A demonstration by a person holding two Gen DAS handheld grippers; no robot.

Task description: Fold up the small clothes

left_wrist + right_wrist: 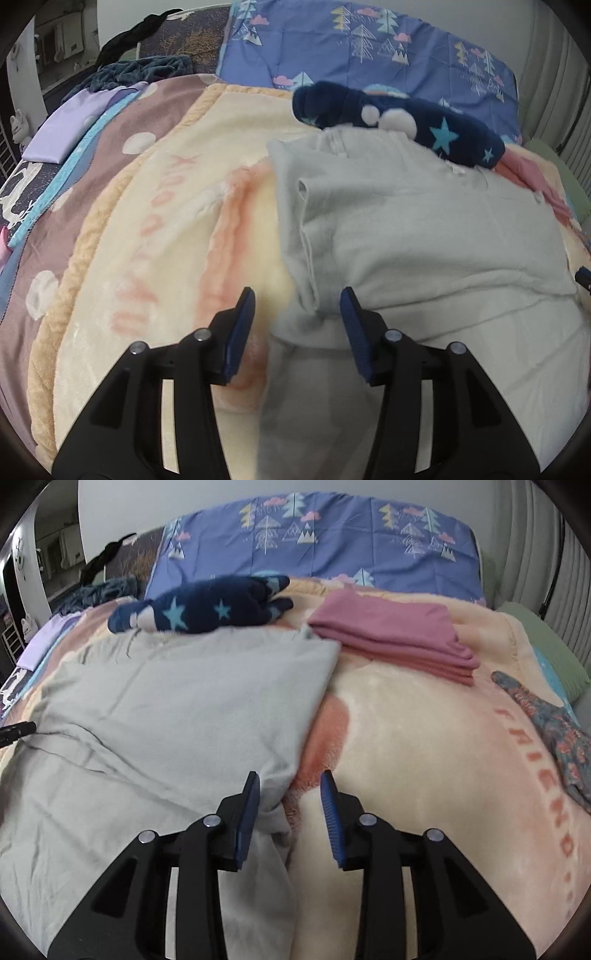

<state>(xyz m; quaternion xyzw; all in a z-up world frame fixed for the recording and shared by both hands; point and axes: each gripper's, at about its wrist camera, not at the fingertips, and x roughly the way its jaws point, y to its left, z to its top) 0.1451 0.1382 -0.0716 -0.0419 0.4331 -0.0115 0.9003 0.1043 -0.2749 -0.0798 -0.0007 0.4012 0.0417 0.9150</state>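
Observation:
A pale grey garment (406,221) lies on the cream and peach blanket (166,221), its upper part folded over the lower. My left gripper (297,295) hangs over the fold's left edge, jaws apart, a grey corner between them but not pinched. In the right wrist view the same grey garment (184,701) fills the left half. My right gripper (289,777) stands open at its right edge, cloth brushing the left pad (247,812). A folded pink garment (391,635) lies beyond, to the right.
A navy fleece item with stars (424,125) (207,609) lies just behind the grey garment. A blue tree-print pillow (332,542) stands at the back. A dark patterned garment (554,731) lies at the blanket's right, a lilac folded cloth (70,129) at its left.

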